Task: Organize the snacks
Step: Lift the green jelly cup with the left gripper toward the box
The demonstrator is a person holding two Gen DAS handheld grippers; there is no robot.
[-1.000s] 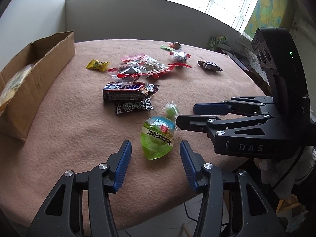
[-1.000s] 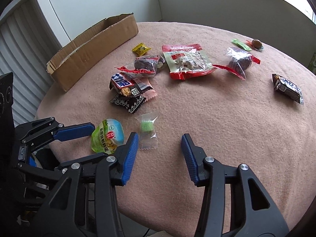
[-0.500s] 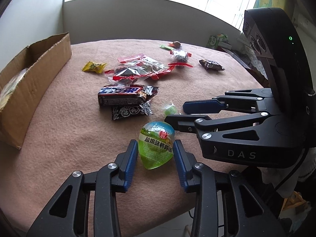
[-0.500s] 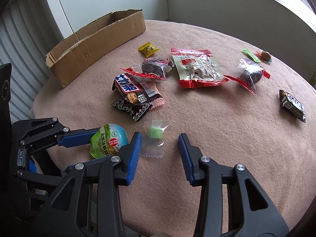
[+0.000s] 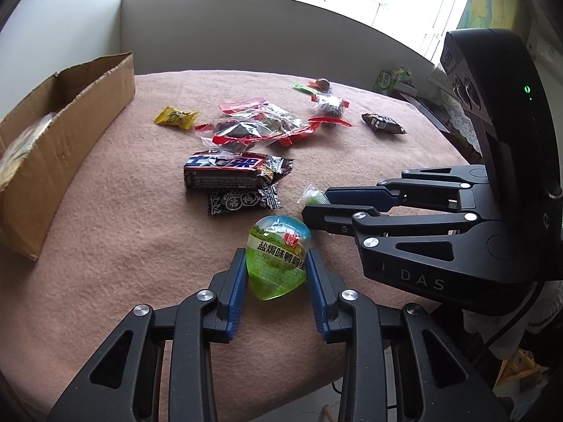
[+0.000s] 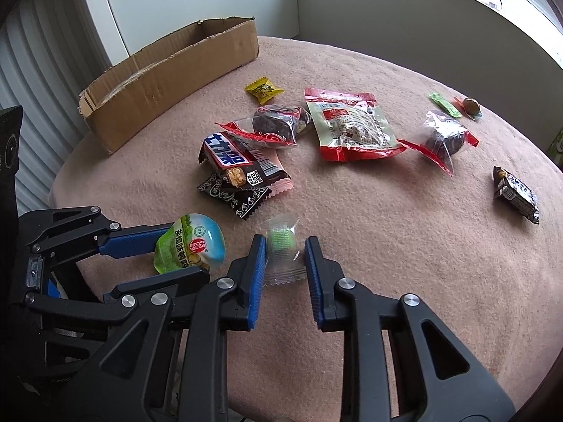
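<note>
My left gripper (image 5: 276,263) is shut on a green egg-shaped snack pack (image 5: 278,258), its blue pads touching both sides; the pack also shows in the right wrist view (image 6: 191,248). My right gripper (image 6: 283,248) straddles a small clear-wrapped green candy (image 6: 279,242) on the pink cloth, its jaws close around it with narrow gaps. The candy peeks out by the right gripper's fingers in the left wrist view (image 5: 313,197). An open cardboard box (image 5: 59,133) stands at the left, and also shows in the right wrist view (image 6: 169,77).
Loose snacks lie on the round table: a chocolate bar (image 6: 232,160), a black sachet (image 6: 235,195), a yellow candy (image 6: 264,89), red-edged packs (image 6: 348,126), a dark bar (image 6: 515,193) at the right. The table edge (image 5: 246,365) is close below my grippers.
Both grippers moved forward and closed. The left jaws came onto the green egg pack; the right jaws narrowed around the green candy.
</note>
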